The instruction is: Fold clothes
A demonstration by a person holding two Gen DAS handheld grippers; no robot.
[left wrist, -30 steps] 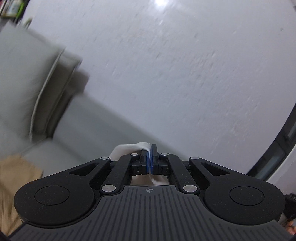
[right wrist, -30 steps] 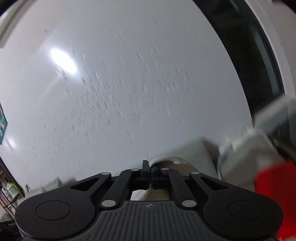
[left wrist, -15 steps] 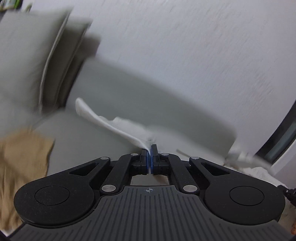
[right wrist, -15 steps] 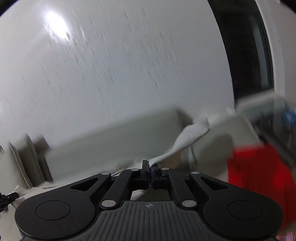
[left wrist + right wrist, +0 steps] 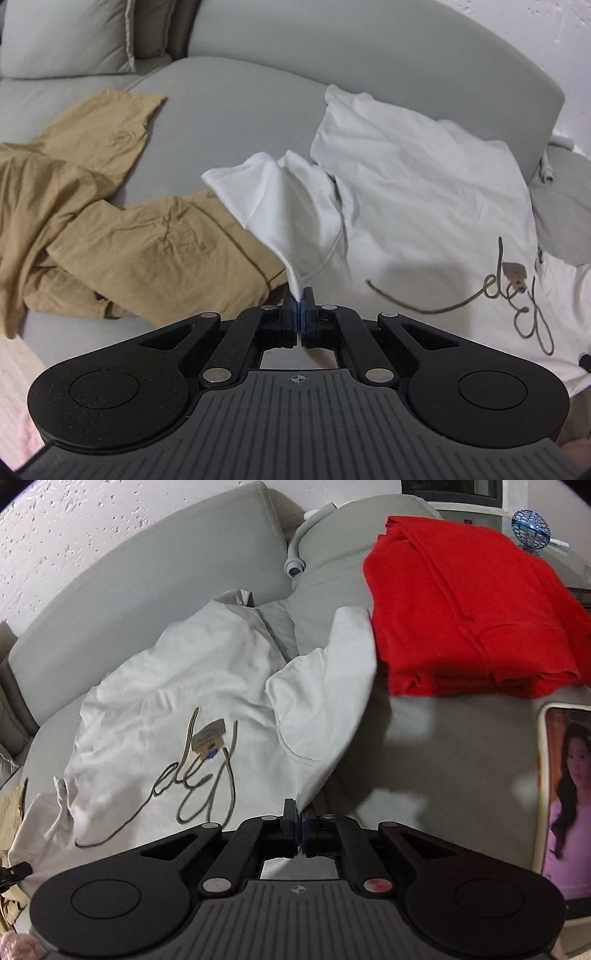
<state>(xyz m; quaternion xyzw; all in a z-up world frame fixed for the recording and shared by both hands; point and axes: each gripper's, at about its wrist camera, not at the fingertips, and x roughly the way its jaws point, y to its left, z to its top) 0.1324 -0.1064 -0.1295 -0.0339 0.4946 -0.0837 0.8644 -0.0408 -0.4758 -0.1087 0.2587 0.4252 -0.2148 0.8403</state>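
Item: white shirt [image 5: 424, 206], spread on grey sofa [image 5: 229, 122] between tan garment [image 5: 147, 243] and folded red garment [image 5: 469, 602]. My left claw [image 5: 300, 295] is clamped on one white corner; my right claw [image 5: 300, 810] is clamped on another. Phone [image 5: 565, 797] lies right.

Cursive lettering stitched in dark cord is seen on the front of the white shirt [image 5: 155, 709], at the lower left of the right wrist view; it appears to read "dey", though this cannot be made certain. A small tan tag [image 5: 209, 735] is fixed above it; its print is too small to be read.
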